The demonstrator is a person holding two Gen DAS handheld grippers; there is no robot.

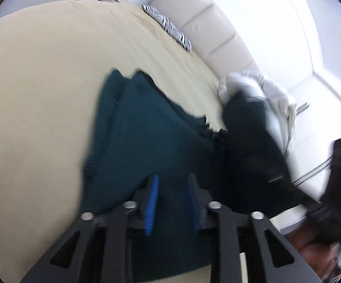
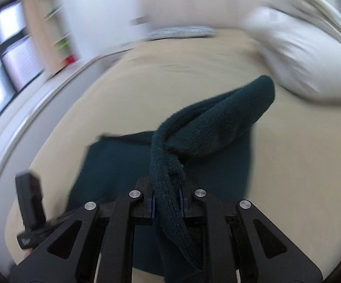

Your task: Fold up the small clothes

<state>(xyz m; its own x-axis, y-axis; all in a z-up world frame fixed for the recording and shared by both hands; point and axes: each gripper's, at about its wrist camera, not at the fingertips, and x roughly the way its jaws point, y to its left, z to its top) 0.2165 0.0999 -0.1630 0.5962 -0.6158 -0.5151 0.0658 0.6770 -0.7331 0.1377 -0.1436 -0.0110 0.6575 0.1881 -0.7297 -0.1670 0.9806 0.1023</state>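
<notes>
A dark teal fleece garment (image 1: 147,141) lies spread on the beige bed sheet (image 1: 40,82). My left gripper (image 1: 172,184) hovers just over the garment with its blue pads apart and nothing between them. My right gripper (image 2: 167,188) is shut on a bunched edge of the same teal garment (image 2: 206,127), lifting that part off the bed (image 2: 128,89) while the rest lies flat below. The left gripper (image 2: 28,212) shows at the lower left of the right wrist view. Both views are motion-blurred.
A zebra-print pillow (image 1: 168,26) lies by the padded cream headboard (image 1: 206,23). A pile of white and black clothes (image 1: 253,108) sits at the bed's edge. A white bundle (image 2: 300,54) lies at the far right. A window (image 2: 5,59) and shelves (image 2: 54,30) stand beyond.
</notes>
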